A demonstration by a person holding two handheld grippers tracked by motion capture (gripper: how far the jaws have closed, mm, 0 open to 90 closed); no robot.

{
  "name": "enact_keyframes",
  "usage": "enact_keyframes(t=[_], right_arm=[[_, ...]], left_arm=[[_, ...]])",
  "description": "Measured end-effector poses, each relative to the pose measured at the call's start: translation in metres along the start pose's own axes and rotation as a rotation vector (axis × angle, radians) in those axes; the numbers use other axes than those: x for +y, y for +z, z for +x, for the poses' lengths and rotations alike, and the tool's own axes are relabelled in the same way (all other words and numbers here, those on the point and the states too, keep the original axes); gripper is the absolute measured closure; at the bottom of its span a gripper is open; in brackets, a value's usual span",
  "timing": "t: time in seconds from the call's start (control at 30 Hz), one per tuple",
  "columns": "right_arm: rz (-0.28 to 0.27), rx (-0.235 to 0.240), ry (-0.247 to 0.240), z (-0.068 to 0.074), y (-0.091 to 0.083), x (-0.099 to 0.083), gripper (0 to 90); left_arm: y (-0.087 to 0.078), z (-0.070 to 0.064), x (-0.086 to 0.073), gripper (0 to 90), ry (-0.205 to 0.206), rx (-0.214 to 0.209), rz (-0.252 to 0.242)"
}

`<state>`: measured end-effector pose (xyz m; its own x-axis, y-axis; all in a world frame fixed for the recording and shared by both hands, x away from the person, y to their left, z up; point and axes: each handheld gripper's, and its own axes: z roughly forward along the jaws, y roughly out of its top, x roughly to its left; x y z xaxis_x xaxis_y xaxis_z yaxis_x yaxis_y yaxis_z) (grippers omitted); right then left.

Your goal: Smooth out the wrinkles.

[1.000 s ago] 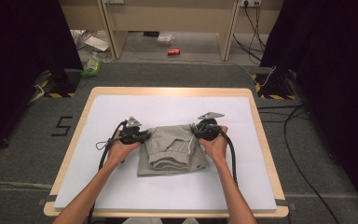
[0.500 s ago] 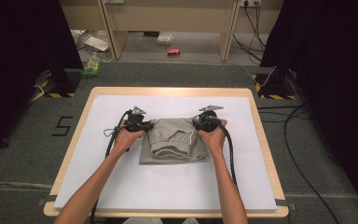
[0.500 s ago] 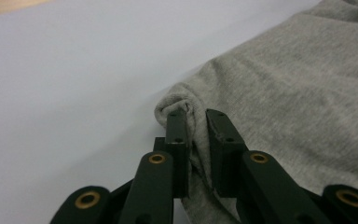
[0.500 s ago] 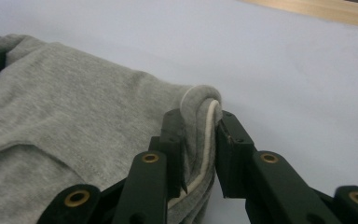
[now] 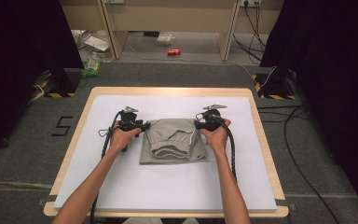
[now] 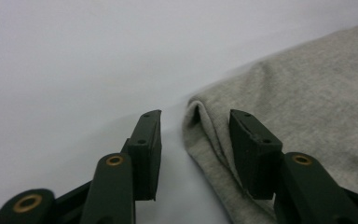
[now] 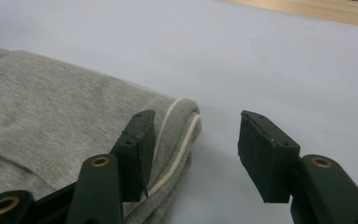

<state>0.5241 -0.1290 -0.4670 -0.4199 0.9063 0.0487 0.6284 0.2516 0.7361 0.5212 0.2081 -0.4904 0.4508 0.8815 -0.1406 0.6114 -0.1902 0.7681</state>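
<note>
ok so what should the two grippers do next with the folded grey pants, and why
Probably draw both back. The left gripper and right gripper stand open, each straddling a far corner of the folded grey sweatpants, which already lie flat on the white table cover.

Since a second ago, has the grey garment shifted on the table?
Yes. The grey garment sits slightly nearer the table's far edge, with both grippers now at its far corners.

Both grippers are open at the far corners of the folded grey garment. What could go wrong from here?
The left gripper has its open jaws astride the layered corner of the grey garment; a shallow bite might catch only the top layer and undo the fold. At the right gripper, the white drawstring lies at the edge and could get pinched alone. Uneven pulls could skew the stack.
</note>
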Motion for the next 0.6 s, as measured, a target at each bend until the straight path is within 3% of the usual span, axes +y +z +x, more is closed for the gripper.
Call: enact_keyframes(t=[0.13, 0.23, 0.33, 0.6], right_arm=[[-0.013, 0.003, 0.026, -0.005, -0.007, 0.0, 41.4], [-0.018, -0.016, 0.024, -0.008, -0.015, 0.001, 40.4], [-0.015, -0.007, 0.024, -0.009, -0.022, 0.0, 39.8], [-0.043, 0.026, 0.019, -0.009, -0.036, -0.003, 39.3]], left_arm=[[-0.007, 0.003, 0.001, 53.9, 0.012, 0.029, -0.004], [-0.009, 0.005, 0.001, 51.6, -0.023, -0.009, 0.001], [-0.012, 0.001, 0.0, 49.7, -0.007, -0.015, 0.007], [-0.028, -0.003, -0.002, 41.4, -0.016, -0.059, 0.021]])
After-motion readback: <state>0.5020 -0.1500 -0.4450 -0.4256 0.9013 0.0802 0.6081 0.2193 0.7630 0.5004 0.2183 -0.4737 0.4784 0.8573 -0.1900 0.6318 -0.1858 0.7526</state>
